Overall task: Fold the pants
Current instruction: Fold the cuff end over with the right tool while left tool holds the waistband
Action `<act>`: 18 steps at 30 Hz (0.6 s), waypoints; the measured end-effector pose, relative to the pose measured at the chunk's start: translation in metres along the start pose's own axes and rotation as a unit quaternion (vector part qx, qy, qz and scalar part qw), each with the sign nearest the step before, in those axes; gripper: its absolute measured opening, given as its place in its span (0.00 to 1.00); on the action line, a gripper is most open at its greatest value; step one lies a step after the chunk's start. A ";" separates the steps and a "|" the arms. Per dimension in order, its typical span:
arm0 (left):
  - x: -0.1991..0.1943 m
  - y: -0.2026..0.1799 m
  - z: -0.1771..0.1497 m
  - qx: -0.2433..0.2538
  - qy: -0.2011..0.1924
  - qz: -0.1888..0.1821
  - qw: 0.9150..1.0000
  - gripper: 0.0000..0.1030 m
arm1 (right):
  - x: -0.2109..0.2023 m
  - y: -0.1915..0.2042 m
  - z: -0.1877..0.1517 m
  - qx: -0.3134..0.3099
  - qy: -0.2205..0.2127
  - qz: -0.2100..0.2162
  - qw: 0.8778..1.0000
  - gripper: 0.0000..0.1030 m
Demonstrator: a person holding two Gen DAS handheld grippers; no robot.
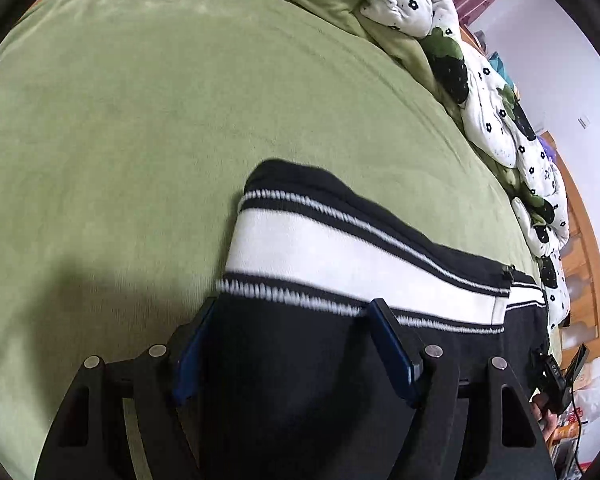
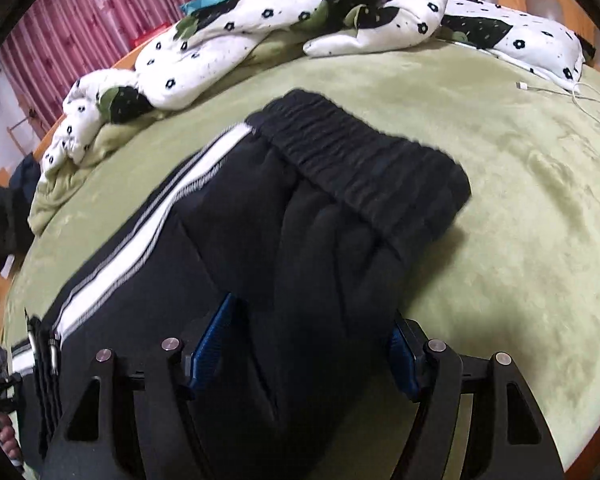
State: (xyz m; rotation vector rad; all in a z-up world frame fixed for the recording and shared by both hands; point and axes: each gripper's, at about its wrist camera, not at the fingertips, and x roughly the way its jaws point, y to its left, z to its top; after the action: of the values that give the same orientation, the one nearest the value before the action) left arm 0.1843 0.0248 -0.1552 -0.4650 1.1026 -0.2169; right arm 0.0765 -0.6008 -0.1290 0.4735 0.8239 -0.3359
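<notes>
Black pants [image 1: 300, 340] with a white side stripe lie on the green bed sheet [image 1: 120, 120]. In the left wrist view the leg end lies between the wide-apart blue fingers of my left gripper [image 1: 292, 308], which is open over the cloth. In the right wrist view the pants [image 2: 320, 220] show their ribbed black waistband [image 2: 364, 172] farther out. My right gripper [image 2: 312, 316] is open too, with the cloth lying between its blue pads. The other gripper shows at the edge of each view.
A crumpled white quilt [image 2: 300, 12] with black flowers lies along the far side of the bed, also in the left wrist view [image 1: 492, 120]. A white charging cable [image 2: 572, 92] lies at the right. A wooden bed frame [image 1: 584, 260] and red curtain [image 2: 80, 20] bound the bed.
</notes>
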 end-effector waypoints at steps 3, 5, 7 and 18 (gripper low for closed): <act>0.004 0.005 0.007 -0.012 -0.003 -0.012 1.000 0.55 | 0.003 0.000 0.004 0.016 -0.004 -0.009 1.000 0.55; 0.005 0.004 0.009 -0.014 -0.005 -0.019 1.000 0.43 | -0.002 0.002 0.006 0.020 -0.019 -0.019 0.999 0.36; -0.001 0.003 0.010 -0.012 -0.012 -0.030 0.999 0.30 | -0.018 0.011 0.011 0.020 -0.043 0.000 0.999 0.21; -0.075 -0.020 0.020 0.014 -0.105 -0.109 0.988 0.14 | -0.120 0.114 0.031 -0.020 -0.182 0.087 0.979 0.14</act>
State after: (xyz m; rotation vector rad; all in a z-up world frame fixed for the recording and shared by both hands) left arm 0.1702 0.0418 -0.0782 -0.5700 0.8421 -0.3671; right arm 0.0717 -0.5084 0.0113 0.4278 0.4283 -0.2338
